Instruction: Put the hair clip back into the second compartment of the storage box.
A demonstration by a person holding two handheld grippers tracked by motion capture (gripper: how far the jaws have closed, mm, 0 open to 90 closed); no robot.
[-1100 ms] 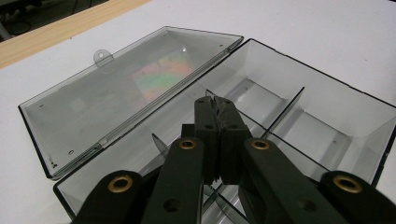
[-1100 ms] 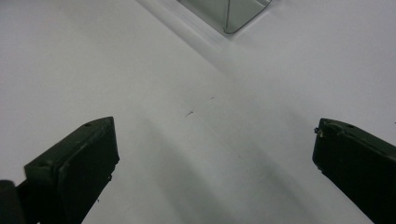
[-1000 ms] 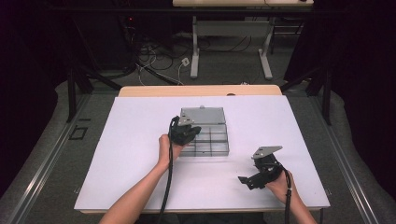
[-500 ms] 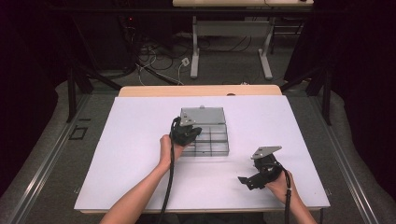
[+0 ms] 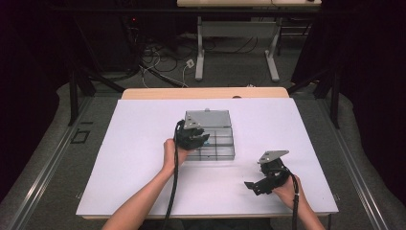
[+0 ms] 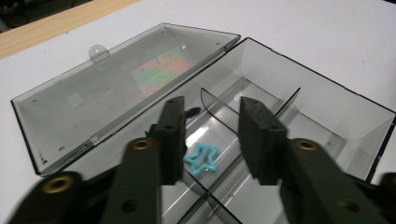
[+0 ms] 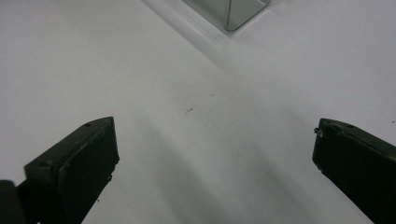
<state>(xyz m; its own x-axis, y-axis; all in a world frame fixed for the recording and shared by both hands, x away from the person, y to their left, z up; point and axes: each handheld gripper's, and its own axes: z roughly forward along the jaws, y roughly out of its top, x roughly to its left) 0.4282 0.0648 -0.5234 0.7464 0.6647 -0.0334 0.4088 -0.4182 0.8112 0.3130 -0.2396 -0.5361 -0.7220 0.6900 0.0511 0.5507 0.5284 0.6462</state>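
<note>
Left gripper [image 6: 205,126] hangs over the open box [image 6: 327,107], jaws parted and just opened further, gripping nothing. Blue star [image 6: 201,157] lies loose on the box floor directly below the gap, in the compartment on the lid side of the curved divider [image 6: 219,105]. It touches neither pad. Lid [image 6: 116,79] lies flat beside the box, hinged back.

Judgement: the star has just been dropped in; the placing step is at its end.

In the high view the left gripper [image 5: 192,136] sits at the box's near-left corner. Right gripper [image 5: 266,181] rests well away from the box, near the table [image 5: 134,143] front edge, jaws wide apart and empty.

Next move likely: lift the left gripper straight up clear of the divider, then fetch another piece or swing the lid over.
</note>
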